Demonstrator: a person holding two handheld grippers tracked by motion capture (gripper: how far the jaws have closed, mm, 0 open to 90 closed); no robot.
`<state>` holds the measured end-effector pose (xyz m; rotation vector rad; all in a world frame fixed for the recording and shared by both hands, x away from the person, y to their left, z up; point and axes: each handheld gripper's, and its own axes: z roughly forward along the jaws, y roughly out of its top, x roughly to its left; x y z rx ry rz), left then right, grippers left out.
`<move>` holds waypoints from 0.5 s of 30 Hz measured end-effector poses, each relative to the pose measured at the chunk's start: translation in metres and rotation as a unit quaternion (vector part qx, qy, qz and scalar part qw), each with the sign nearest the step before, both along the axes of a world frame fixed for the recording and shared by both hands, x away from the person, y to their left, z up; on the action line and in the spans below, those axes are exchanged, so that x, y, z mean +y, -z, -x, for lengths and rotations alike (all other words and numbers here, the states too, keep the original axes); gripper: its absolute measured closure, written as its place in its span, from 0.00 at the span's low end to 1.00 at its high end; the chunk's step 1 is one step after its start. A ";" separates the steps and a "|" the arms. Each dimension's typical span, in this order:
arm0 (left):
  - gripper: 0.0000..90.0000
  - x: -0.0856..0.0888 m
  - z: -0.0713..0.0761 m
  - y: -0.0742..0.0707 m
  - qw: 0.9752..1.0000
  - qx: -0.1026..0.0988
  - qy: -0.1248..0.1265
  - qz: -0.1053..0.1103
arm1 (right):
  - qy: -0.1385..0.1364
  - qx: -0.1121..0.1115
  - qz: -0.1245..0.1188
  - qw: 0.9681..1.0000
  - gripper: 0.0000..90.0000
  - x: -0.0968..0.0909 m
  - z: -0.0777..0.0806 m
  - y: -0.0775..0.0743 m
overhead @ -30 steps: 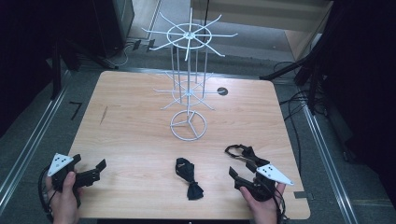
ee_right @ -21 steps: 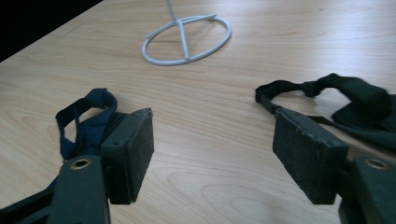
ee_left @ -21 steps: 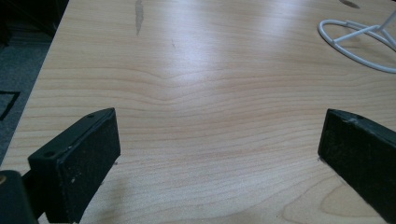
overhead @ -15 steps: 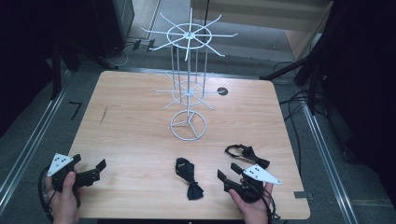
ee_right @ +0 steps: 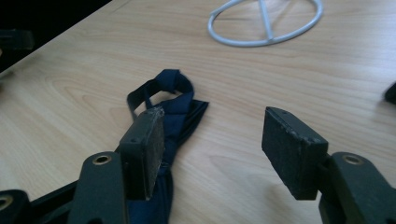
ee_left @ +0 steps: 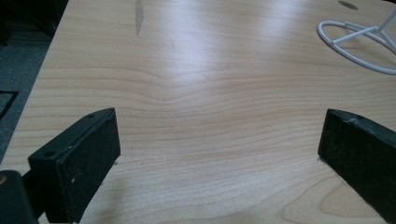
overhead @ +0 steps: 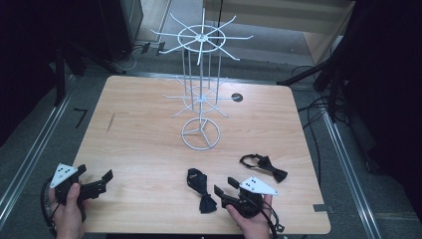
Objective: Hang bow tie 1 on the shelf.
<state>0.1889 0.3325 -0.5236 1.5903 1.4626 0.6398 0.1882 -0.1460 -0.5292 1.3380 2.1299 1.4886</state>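
wooden table (overhead: pixel 149 144) with a white wire display rack (overhead: pixel 200 94) standing mid-table, nothing hanging on its arms. near bow tie (overhead: pixel 201 188) lies flat just left of the right gripper (overhead: pixel 225 186), whose jaws have just been narrowing, still gapped, bare wood between them. second bow tie (overhead: pixel 264 165) behind it. left gripper (overhead: pixel 102 180) wide open, holding nothing.

In the right gripper view, the lower part of the dark blue bow tie (ee_right: pixel 175 109) is hidden behind one black pad and cut off by the bottom edge, and a dark scrap at the right edge (ee_right: pixel 391 93) is too cropped to be identified. In the left gripper view, the white wire stand (ee_left: pixel 359 44) is cut off by the right and top edges. In the high view, the person's forearms are cut off at the bottom edge, and the surroundings of the desk (overhead: pixel 144 139) are lost in darkness.
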 end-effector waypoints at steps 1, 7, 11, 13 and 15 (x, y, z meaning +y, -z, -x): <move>0.00 0.000 0.000 0.000 1.000 0.000 0.000 0.000 | -0.008 0.005 0.000 1.000 0.44 0.005 0.001 0.001; 0.00 0.000 0.000 0.000 1.000 -0.001 0.000 0.001 | -0.028 0.015 0.008 0.999 0.45 0.019 0.003 0.005; 0.00 0.000 0.000 0.000 1.000 -0.004 -0.001 0.004 | -0.039 0.022 0.020 0.999 0.45 0.031 0.004 0.011; 0.00 0.000 0.000 0.000 1.000 -0.004 -0.001 0.004 | -0.040 0.023 0.022 0.999 0.45 0.033 0.003 0.012; 0.00 0.000 0.000 0.000 1.000 -0.004 -0.001 0.004 | -0.041 0.029 0.027 0.998 0.49 0.036 0.003 0.014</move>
